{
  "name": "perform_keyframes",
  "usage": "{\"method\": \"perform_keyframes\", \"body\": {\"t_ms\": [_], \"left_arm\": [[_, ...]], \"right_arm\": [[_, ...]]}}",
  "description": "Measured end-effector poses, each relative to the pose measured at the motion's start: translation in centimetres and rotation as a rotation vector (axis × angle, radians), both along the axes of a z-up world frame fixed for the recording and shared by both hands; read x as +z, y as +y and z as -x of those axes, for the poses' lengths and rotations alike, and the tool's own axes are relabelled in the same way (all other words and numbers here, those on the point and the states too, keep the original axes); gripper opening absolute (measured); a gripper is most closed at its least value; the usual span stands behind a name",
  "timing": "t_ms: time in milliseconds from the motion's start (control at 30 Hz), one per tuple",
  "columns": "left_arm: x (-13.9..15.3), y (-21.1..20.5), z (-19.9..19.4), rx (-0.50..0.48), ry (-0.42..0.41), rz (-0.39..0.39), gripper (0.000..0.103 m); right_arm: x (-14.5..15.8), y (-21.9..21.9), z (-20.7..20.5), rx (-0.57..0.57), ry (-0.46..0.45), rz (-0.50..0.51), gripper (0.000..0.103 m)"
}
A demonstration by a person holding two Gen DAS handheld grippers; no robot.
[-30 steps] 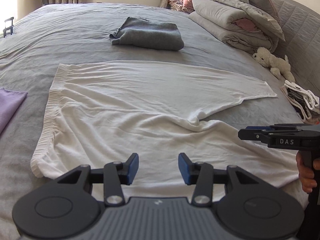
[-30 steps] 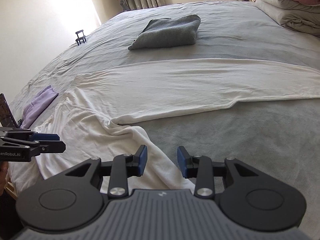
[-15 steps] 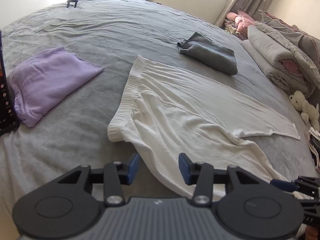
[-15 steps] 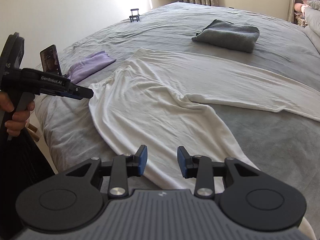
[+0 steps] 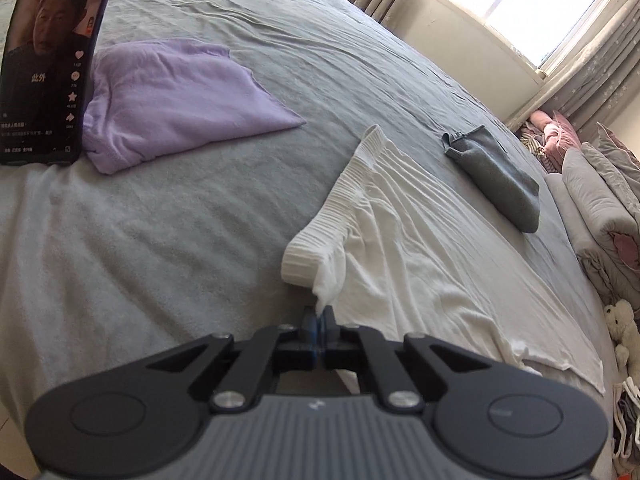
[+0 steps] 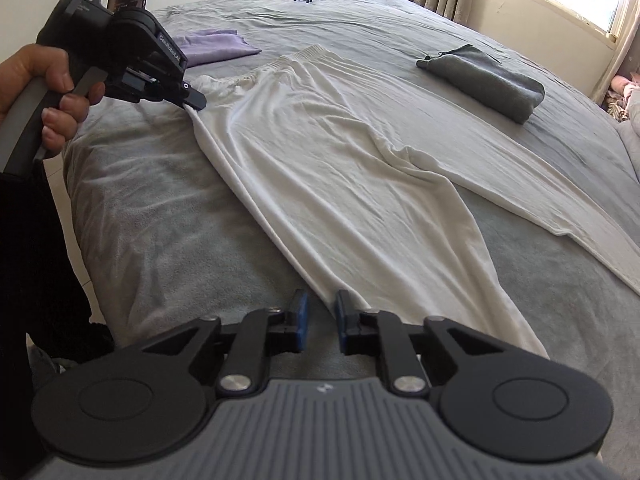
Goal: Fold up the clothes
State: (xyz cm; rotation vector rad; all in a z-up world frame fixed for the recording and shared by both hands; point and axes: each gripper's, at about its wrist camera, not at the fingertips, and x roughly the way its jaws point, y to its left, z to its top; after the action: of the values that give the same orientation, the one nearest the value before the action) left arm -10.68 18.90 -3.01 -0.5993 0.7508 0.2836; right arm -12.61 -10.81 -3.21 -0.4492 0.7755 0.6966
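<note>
Blue-padded jaws of the left gripper (image 5: 319,316) have just been closing and now press together on a corner of the white ribbed-waist knit trousers (image 5: 420,248), beside the waistband. The right gripper (image 6: 320,312) has been closing too, yet its pads show a narrow gap, with the near trouser edge running in between them, unpinched. The trousers lie flat on the grey bed cover (image 6: 160,220), long axis running from the left gripper's end out to the right, cuffs far right. Both grippers tilt downward; the left hand (image 6: 48,92) squeezes its trigger.
</note>
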Motion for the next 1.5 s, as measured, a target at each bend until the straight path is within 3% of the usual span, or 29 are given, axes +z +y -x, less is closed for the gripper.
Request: {"method": "perform_keyframes", "body": {"t_ms": [133, 300, 467, 600, 700, 733, 767, 867, 1000, 1100, 1300, 1500], "left_arm": [[1.3, 0.1, 0.6, -0.002, -0.024, -0.074, 0.001], [1.5, 0.7, 1.1, 0.013, 0.018, -0.129, 0.001], [-0.1, 0.8, 0.8, -0.001, 0.103, -0.139, 0.002], [-0.2, 0.2, 0.6, -0.016, 0.114, -0.178, 0.003], [0.1, -0.3, 0.6, -0.034, 0.109, -0.195, 0.01], [0.3, -0.4, 0.5, -0.041, 0.108, -0.189, 0.017], [0.5, -0.5, 0.6, -0.042, 0.104, -0.186, 0.027], [1.2, -1.0, 1.0, -0.033, 0.088, -0.18, 0.046], [2.3, -2.1, 1.9, -0.03, 0.055, -0.176, 0.052], [3.5, -3.7, 2.5, -0.046, 0.01, -0.2, 0.059], [5.3, -8.7, 3.3, -0.187, -0.079, -0.24, 0.065], [4.7, -14.5, 3.2, -0.41, -0.104, -0.206, 0.067]], "right_arm": [[1.1, -0.3, 0.3, -0.009, 0.058, -0.057, 0.0], [2.1, 0.4, 1.8, 0.037, 0.11, -0.076, 0.0], [0.8, 1.3, 1.7, 0.039, 0.155, -0.045, 0.0], [0.1, 1.3, 1.4, 0.02, 0.178, -0.059, 0.0], [0.4, 1.0, 1.4, 0.002, 0.184, -0.082, 0.002], [0.5, 0.9, 1.4, -0.004, 0.186, -0.091, 0.012], [0.6, 0.8, 1.4, -0.01, 0.187, -0.099, 0.012], [1.1, 0.4, 1.3, -0.037, 0.188, -0.105, 0.015], [1.9, -0.8, 1.1, -0.092, 0.168, -0.131, 0.041], [2.4, -2.2, 0.7, -0.161, 0.165, -0.159, 0.041], [3.1, -7.5, 0.0, -0.352, 0.168, -0.248, 0.041], [3.4, -13.7, 0.2, -0.515, 0.158, -0.29, 0.041]]}}
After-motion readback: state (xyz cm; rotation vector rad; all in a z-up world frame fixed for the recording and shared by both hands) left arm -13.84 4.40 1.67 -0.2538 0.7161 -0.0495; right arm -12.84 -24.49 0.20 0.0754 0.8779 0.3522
